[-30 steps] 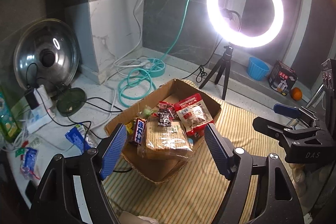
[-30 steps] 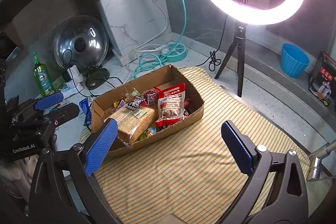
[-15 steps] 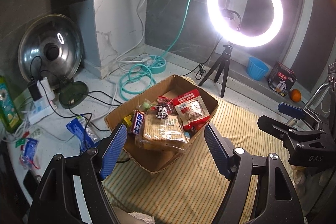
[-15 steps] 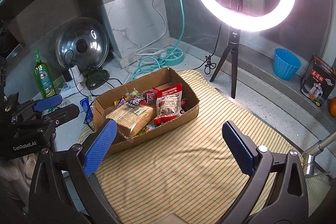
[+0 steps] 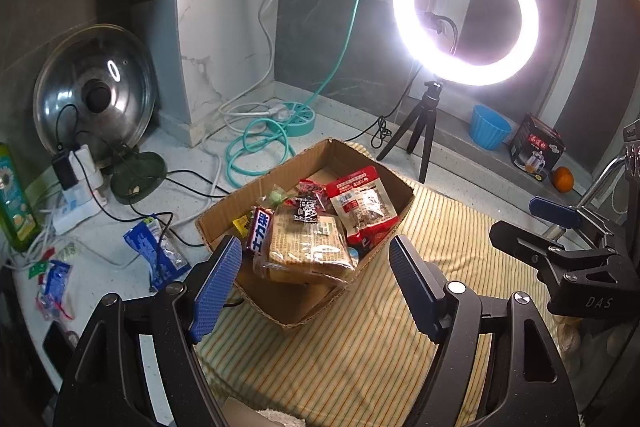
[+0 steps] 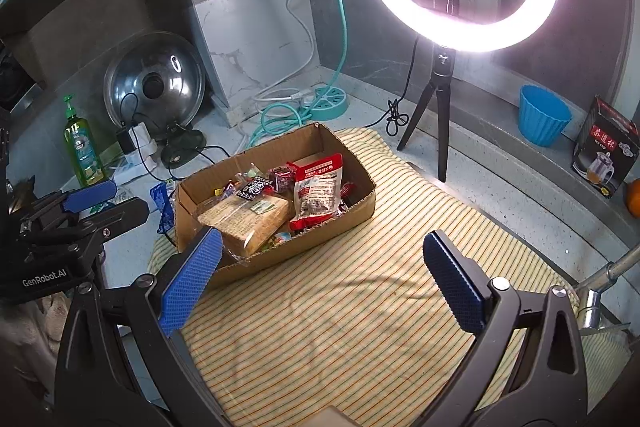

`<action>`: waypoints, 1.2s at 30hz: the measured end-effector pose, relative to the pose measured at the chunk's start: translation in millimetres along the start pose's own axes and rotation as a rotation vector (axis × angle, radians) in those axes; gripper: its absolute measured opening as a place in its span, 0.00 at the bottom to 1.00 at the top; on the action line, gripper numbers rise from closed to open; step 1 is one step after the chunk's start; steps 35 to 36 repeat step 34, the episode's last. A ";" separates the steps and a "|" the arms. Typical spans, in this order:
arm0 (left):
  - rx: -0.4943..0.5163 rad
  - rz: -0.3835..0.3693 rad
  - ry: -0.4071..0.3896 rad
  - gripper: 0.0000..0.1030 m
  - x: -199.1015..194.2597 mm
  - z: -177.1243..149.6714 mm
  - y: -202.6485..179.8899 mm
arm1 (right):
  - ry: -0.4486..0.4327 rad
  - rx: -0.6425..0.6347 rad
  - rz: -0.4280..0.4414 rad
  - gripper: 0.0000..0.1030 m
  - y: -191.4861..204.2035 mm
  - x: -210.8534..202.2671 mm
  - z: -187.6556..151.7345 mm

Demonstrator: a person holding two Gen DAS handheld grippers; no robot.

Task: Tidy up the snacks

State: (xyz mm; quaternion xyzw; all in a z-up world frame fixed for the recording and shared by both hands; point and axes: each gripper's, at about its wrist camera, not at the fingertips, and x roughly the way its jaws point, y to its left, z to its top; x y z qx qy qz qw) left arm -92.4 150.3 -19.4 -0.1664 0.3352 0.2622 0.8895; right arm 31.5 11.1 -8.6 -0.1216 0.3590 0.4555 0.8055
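- Holding my left gripper wide open with nothing between its blue pads, I see its fingers frame the near corner of the cardboard box at about 12 o'clock.
- My right gripper is just as wide open and empty, hanging over the striped cloth; the box lies at its 11 o'clock.
- The box sits on the cloth's far end, and the snacks are piled inside it: a clear-wrapped pack of crackers nearest me, a candy bar on edge at the crackers' 9 o'clock, a red pouch leaning at their 1 o'clock, and small dark packets behind.
- Compared with a second ago, the box looks smaller and farther off in both wrist views, so both my tools have pulled back and risen; the jaws' spread has not changed.
- Nothing in the box has shifted.
- A blue wrapper lies on the counter outside the box, at its 9 o'clock.
- The ring light on its tripod stands past the box at 1 o'clock, with a blue cup on the ledge beyond.
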 end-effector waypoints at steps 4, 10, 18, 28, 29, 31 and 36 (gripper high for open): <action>0.004 0.000 0.004 0.74 0.7 -0.8 0.0 | 0.001 0.000 -0.002 0.99 -0.1 0.2 -0.4; 0.001 -0.004 0.005 0.74 0.9 -0.4 0.1 | 0.007 0.002 -0.008 0.99 -0.4 0.9 -2.6; 0.006 0.001 0.000 0.74 0.3 -1.0 -0.3 | 0.006 -0.001 -0.011 0.99 0.0 0.6 -3.4; 0.010 0.005 0.001 0.74 -1.7 -2.1 -0.8 | 0.007 -0.003 -0.010 0.99 -1.0 -0.2 -3.5; 0.010 0.006 0.001 0.74 -1.9 -1.4 -1.6 | 0.007 -0.004 -0.010 0.99 -1.1 -0.1 -3.3; 0.014 0.010 -0.002 0.74 -2.5 -1.1 -2.1 | 0.007 -0.004 -0.010 0.99 -1.2 -0.2 -3.4; 0.019 0.014 -0.002 0.74 -2.3 -1.8 -3.1 | 0.007 -0.003 -0.010 0.99 -1.7 -0.3 -4.0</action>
